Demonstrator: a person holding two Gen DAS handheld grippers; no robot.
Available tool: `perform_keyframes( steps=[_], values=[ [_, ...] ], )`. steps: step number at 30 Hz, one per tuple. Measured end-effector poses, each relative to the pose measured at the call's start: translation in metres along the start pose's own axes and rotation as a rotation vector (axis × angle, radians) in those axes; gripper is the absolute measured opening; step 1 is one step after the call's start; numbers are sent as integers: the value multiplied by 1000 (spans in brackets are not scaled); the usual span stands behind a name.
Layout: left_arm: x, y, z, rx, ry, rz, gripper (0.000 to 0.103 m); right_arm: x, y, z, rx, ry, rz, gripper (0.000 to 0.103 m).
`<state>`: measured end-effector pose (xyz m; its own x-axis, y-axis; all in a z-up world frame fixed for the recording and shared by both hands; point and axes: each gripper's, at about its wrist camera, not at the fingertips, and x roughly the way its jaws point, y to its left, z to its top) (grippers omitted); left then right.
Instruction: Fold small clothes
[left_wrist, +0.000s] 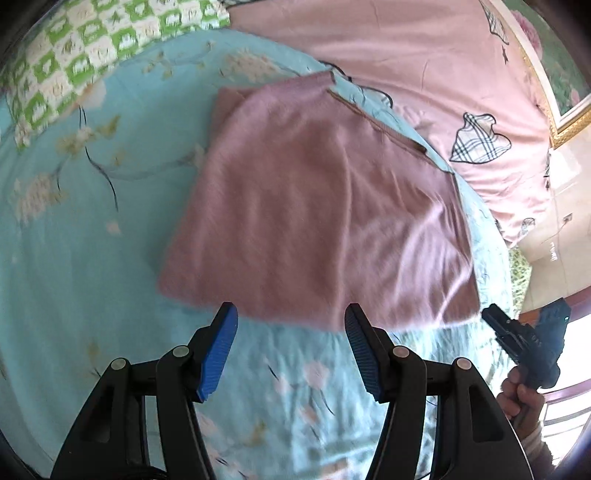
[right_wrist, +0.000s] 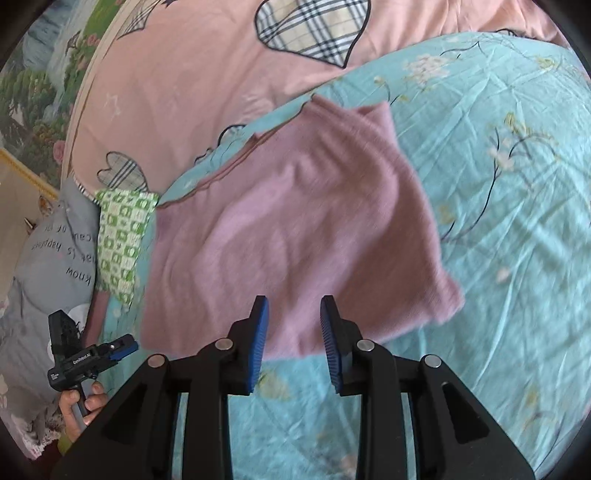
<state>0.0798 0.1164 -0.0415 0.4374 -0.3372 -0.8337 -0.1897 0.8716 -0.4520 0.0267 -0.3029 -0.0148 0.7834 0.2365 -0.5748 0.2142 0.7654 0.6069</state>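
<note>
Pink garment lay flat on the blue floral bed sheet, apparently folded already, one edge near the pink duvet. Looked soft, light, limp knit; judged it would sag if lifted, best pinched at a near corner or hem. Left gripper wide open, empty, just short of the near edge. Right gripper partly open, empty, tips over that edge.
</note>
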Motion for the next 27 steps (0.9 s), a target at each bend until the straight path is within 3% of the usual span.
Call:
perform_keyframes(
  steps=[9,12,27],
  values=[
    [12,3,-23,-66,23,-44,61,-9,15,-31,-16,26,6,39],
    [18,12,-25,-129,23,-59,61,-14,16,-39,-11,28,4,42],
    [50,55,0,-415,-73,-67,62,-26,19,-55,-23,56,-1,44]
  ],
)
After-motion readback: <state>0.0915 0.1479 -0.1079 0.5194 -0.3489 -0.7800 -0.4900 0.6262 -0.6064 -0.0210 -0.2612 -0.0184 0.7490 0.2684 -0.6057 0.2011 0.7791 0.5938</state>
